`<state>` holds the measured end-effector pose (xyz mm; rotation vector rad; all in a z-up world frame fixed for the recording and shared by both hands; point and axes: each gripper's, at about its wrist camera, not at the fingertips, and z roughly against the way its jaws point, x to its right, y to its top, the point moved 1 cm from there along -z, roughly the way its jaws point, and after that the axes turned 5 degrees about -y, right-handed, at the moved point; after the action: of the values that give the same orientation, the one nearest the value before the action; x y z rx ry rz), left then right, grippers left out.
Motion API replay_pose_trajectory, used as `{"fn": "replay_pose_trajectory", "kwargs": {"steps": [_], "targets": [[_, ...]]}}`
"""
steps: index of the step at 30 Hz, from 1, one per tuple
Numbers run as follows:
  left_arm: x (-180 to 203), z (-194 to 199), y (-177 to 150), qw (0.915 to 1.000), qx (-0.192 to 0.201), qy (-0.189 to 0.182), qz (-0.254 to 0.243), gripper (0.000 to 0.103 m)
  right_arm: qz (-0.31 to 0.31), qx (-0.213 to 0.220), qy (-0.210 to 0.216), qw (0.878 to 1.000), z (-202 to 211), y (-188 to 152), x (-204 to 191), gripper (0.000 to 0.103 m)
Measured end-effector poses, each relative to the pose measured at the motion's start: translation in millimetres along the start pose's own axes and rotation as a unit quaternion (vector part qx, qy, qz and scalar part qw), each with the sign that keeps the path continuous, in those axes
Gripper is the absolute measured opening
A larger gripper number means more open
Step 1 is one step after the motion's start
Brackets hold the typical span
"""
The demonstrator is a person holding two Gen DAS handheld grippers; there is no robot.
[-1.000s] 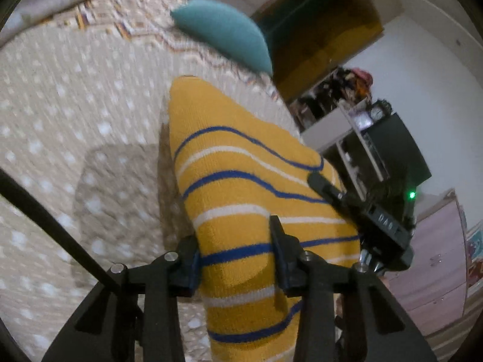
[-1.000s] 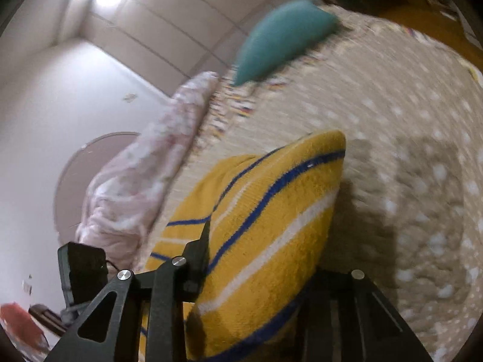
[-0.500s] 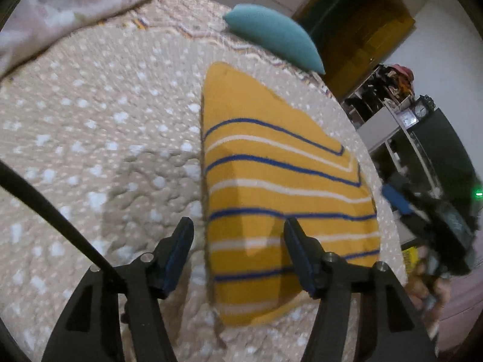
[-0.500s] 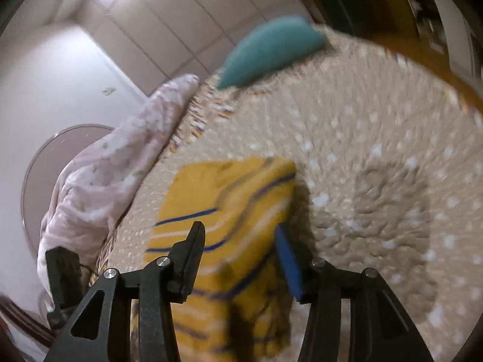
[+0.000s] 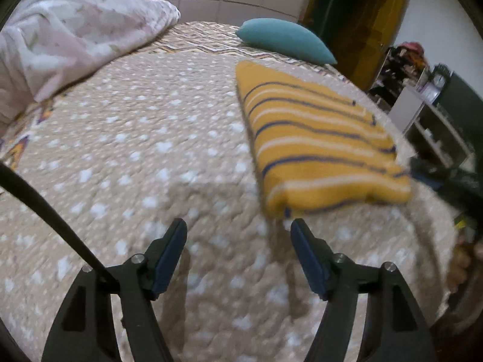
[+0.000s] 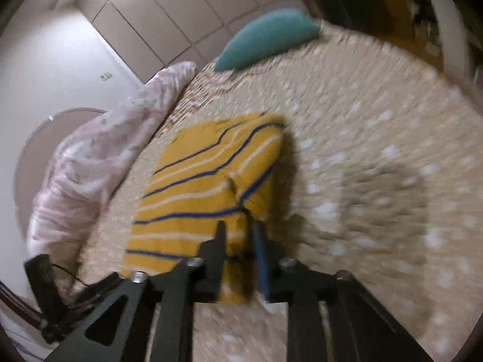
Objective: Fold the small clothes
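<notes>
Folded yellow striped garment [image 5: 317,138] lies flat on the dotted bed cover [image 5: 135,150]. Left tongs [image 5: 238,256] stand spread, clear of it; right tongs [image 6: 238,241] look nearly pressed together at its near edge. Release gently, keeping the layers aligned.

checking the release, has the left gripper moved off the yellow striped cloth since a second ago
Yes. The left gripper has backed away toward the near edge of the bed; its open jaws are clear of the yellow striped cloth, which lies beyond them.
</notes>
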<state>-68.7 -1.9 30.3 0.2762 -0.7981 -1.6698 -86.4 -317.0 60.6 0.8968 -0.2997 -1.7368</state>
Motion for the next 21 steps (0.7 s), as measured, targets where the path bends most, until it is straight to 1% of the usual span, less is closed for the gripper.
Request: {"fn": "replay_pose_trajectory", "kwargs": {"steps": [1,2,3,5,6,7,9,10,11,12,14,15,18,21], "targets": [[0.1,0.2,-6.4,0.9999,0.0,0.009,-0.006,0.075,0.013,0.01,-0.024,1.0,11.1,-8.0,0.6,0.039],[-0.7,-2.2,-13.8,0.9998,-0.008,0.016,-0.008,0.078,0.018,0.012,-0.039,0.999,16.3,-13.3,3.2,0.043],[-2.2,-5.9,-19.7,0.9996,-0.017,0.02,-0.007,0.078,0.022,0.008,-0.059,0.998,19.5,-21.2,7.3,0.043],[-0.9,-6.5,-25.7,0.9996,-0.008,0.024,-0.014,0.079,0.023,-0.011,-0.094,0.995,18.1,-35.3,18.7,0.043],[0.4,-6.2,-26.6,0.9995,-0.006,0.026,-0.018,0.082,0.02,-0.023,-0.113,0.993,12.9,-42.7,26.8,0.043],[1.9,-7.5,-27.1,0.9994,-0.009,0.027,-0.022,0.084,0.016,-0.028,-0.123,0.992,9.8,-47.7,32.9,0.043],[6.0,-11.8,-30.4,0.9988,-0.013,0.032,-0.035,0.092,0.015,-0.004,-0.118,0.993,12.4,-55.0,37.2,0.044],[8.5,-12.9,-31.7,0.9982,-0.014,0.038,-0.044,0.092,0.016,-0.001,-0.122,0.992,12.3,-56.0,36.7,0.045],[9.0,-13.5,-31.6,0.998,-0.014,0.041,-0.045,0.093,0.015,0.001,-0.126,0.992,12.2,-56.5,35.7,0.053],[8.6,-13.5,-31.5,0.9981,-0.016,0.041,-0.044,0.094,0.013,0.002,-0.122,0.992,10.8,-56.6,34.1,0.065],[8.0,-14.7,-30.4,0.9984,-0.017,0.034,-0.042,0.095,0.028,0.003,-0.118,0.993,4.8,-58.3,25.7,0.078],[8.3,-15.2,-30.2,0.9984,-0.018,0.033,-0.042,0.096,0.046,0.0,-0.127,0.991,-2.0,-57.6,16.4,0.083],[10.1,-17.7,-28.4,0.998,-0.02,0.036,-0.048,0.098,0.091,-0.012,-0.155,0.984,-13.6,-59.7,0.5,0.09],[10.5,-17.9,-28.8,0.998,-0.018,0.035,-0.048,0.099,0.098,-0.012,-0.16,0.982,-19.6,-59.9,-3.7,0.092]]}}
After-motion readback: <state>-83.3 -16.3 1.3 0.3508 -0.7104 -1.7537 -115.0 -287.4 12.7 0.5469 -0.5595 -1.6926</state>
